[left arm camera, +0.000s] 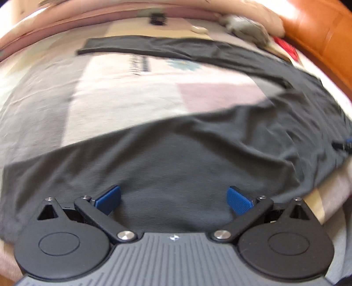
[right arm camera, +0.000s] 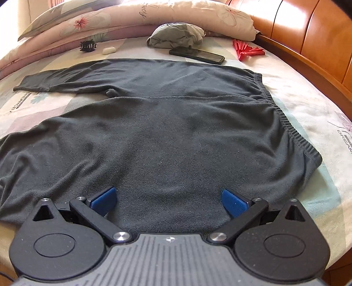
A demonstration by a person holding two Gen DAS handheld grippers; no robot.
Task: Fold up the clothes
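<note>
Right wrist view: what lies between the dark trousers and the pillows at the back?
A black phone, white earbud case, black hair claw, red fan and bunched grey garment, on the bedsheet.

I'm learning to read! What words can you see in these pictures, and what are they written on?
"DREAMCITY", last letters cut off by the dark pants: printed on the bed sheet, left side.
"DREA", rest out of frame: same sheet, right edge.
Cursive word on the flowered pillow: too curly and small to read.
Dark print on the sheet in the left wrist view: too blurred.
Phone: no words showing.
</note>
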